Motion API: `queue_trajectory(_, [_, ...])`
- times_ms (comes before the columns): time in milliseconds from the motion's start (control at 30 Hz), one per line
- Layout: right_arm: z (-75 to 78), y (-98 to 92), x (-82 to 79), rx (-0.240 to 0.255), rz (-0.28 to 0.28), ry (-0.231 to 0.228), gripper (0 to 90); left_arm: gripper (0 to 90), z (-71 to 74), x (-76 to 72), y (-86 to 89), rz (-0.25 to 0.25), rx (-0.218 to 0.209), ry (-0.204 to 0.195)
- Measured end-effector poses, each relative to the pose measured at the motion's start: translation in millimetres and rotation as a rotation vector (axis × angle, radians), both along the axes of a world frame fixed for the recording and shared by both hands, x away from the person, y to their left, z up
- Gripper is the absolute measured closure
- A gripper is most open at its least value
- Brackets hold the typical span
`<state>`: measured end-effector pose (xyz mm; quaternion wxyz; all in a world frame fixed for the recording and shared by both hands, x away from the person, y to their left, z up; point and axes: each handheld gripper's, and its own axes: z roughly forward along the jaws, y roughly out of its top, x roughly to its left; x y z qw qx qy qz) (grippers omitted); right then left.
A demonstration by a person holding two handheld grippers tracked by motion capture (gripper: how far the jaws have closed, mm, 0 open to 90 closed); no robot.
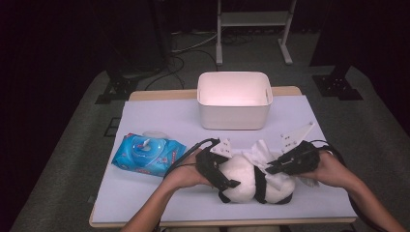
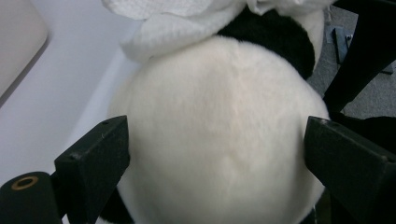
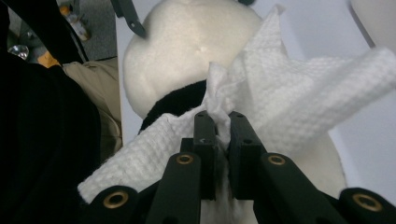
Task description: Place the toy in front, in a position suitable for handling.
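A black and white plush panda (image 1: pixel 244 181) lies on its side near the table's front edge. My left gripper (image 1: pixel 231 170) reaches in from the left, and its jaws press on both sides of the panda's round white body (image 2: pixel 219 130). My right gripper (image 1: pixel 271 168) comes in from the right, shut on a crumpled white wipe (image 1: pixel 261 152). In the right gripper view the jaws (image 3: pixel 219 119) pinch a fold of the wipe (image 3: pixel 299 88), which rests draped over the panda (image 3: pixel 187 51). The wipe's edge (image 2: pixel 173 23) also lies across the top of the panda in the left gripper view.
A white open bin (image 1: pixel 234 113) stands at the back middle of the white mat (image 1: pixel 159 188). A blue pack of wet wipes (image 1: pixel 147 152) lies to the left of my left hand. Beyond the table are dark floor and stand legs.
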<state>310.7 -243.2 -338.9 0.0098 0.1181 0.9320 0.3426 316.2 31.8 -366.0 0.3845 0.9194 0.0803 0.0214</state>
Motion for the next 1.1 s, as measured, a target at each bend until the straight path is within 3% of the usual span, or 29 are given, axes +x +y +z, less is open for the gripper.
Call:
queue_trajectory(267, [-3.2, -27.8, 0.1, 0.041, -0.058, 0.004, 82.7, 8.1, -2.8, -1.9, 7.8, -0.015, 0.018, -0.002])
queue_trajectory(367, [-2.8, -35.3, 1.8, 0.039, -0.073, 0.008, 82.7, 6.6, -6.0, -0.3, 5.8, -0.009, 0.013, 0.025])
queue_trajectory(567, [-3.9, -43.6, 3.2, 0.042, -0.090, 0.010, 82.7, 8.5, -7.4, -0.6, -0.9, -0.016, 0.004, 0.022])
queue_trajectory(800, [-1.2, -40.6, -1.6, 0.054, -0.080, -0.029, 82.8, 13.6, -3.4, -0.4, -2.7, -0.013, 0.006, 0.012])
queue_trajectory(1100, [6.9, -24.8, -11.4, 0.070, -0.019, -0.045, 82.7, 14.0, 4.7, -2.2, -7.1, -0.007, -0.031, 0.005])
